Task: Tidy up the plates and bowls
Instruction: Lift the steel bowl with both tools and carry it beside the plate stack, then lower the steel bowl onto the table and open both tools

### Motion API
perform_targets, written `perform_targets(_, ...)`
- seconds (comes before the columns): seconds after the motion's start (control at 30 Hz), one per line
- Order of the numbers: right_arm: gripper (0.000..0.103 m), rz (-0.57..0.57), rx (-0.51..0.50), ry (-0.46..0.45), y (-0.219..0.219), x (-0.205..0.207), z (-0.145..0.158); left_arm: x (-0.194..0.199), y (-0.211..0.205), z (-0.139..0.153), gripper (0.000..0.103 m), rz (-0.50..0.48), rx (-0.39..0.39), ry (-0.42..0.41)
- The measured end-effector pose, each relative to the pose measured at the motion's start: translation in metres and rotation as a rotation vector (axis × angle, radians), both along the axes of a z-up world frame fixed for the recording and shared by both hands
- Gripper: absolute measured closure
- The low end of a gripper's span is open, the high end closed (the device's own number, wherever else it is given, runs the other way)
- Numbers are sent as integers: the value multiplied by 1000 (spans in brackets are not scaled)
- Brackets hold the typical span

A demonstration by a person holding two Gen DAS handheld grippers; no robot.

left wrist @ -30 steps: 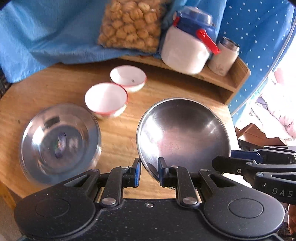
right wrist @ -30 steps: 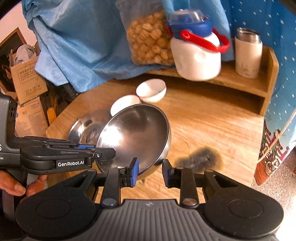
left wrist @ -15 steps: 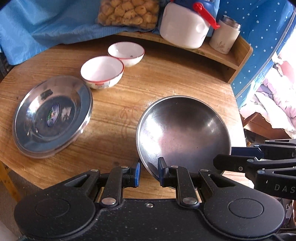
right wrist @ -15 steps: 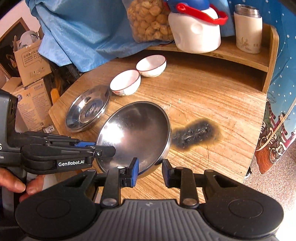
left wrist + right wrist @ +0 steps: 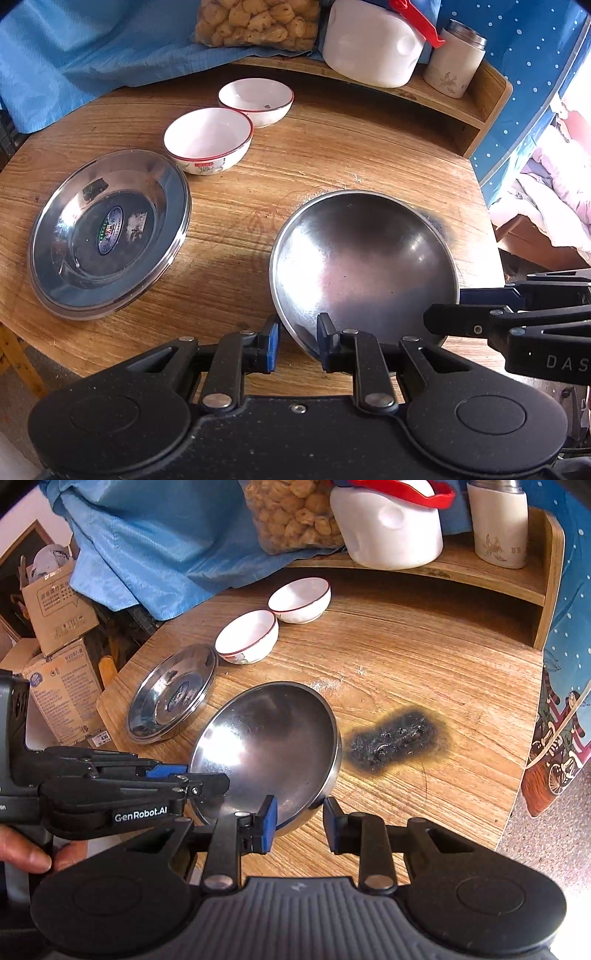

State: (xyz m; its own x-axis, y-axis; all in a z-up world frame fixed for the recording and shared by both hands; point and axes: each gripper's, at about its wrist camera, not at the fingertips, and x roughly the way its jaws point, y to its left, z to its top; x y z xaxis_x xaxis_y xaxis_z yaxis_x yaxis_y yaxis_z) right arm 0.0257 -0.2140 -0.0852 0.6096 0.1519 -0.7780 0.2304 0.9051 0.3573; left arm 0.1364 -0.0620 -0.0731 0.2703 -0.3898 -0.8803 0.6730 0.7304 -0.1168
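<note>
- Left gripper (image 5: pixel 297 345): jaws straddle the near rim of the steel bowl (image 5: pixel 364 264), one finger inside, one outside. Gap visible beside the outer pad, so can't tell if it is actually clamped.
- Right gripper (image 5: pixel 299 825): same on the bowl's right-hand rim, left pad at the rim, right pad clear of the metal with table showing between. Grip not confirmable either.
- In the right wrist view the left gripper reaches in from the left onto the bowl's rim; a hand (image 5: pixel 26 853) holds its handle.
- Bowl sits tilted over the near part of the round wooden table (image 5: pixel 332 147), just beside a black scorch mark (image 5: pixel 395 740).
- Steel plate (image 5: pixel 109 232) lies flat to the left, well apart from the bowl; sticker at its centre.
- Two white red-rimmed bowls further back, almost touching: near one (image 5: pixel 208 138), far one (image 5: pixel 256 98).
- Rear shelf (image 5: pixel 461 103): white jug (image 5: pixel 369 44), small canister (image 5: pixel 454 64), bag of snacks (image 5: pixel 255 22). Blue cloth (image 5: pixel 92 59) behind.
</note>
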Motion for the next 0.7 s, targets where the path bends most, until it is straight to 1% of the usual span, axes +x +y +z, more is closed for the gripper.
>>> perform_targets(0.07,71,-13,7,6,-1,1,-1,2,-1,1,78,-13,-5,4)
perform_targets(0.13,63,-35,11,4,-4,1,0,4,-2,1,72,-18,11,-3)
perform_targets(0.17,61,-49,14,6,-6,1,-1,5,-2,2,66,-16,19,-7)
perform_targets(0.2,55,-63,19,5,-8,1,-1,7,-2,3,58,-13,19,-14)
perform_targets(0.23,50,-80,22,3,-11,0,0,8,0,5,53,-10,18,-22)
perform_targets(0.27,47,-98,24,1,-13,0,0,10,1,9,39,-6,15,-37)
perform_targets(0.3,41,-114,26,-2,-15,-1,1,11,2,12,28,-1,16,-52)
perform_targets(0.33,36,-130,28,-7,-17,-1,2,12,3,16,25,4,19,-72)
perform_targets(0.37,33,-149,32,-14,-19,-1,3,13,4,20,23,5,21,-97)
perform_targets(0.4,27,-167,35,-22,-21,0,4,14,4,23,21,-1,22,-117)
perform_targets(0.43,17,-187,36,-30,-23,0,5,15,3,26,20,-14,23,-139)
perform_targets(0.47,11,-208,32,-42,-24,1,6,16,3,28,17,-25,25,-164)
perform_targets(0.5,1,-225,28,-55,-25,2,8,17,2,31,12,-31,24,-190)
perform_targets(0.6,0,-264,14,-86,-29,6,12,25,1,38,2,-24,17,-244)
perform_targets(0.7,0,-280,15,-91,-29,14,12,35,0,42,1,-23,12,-277)
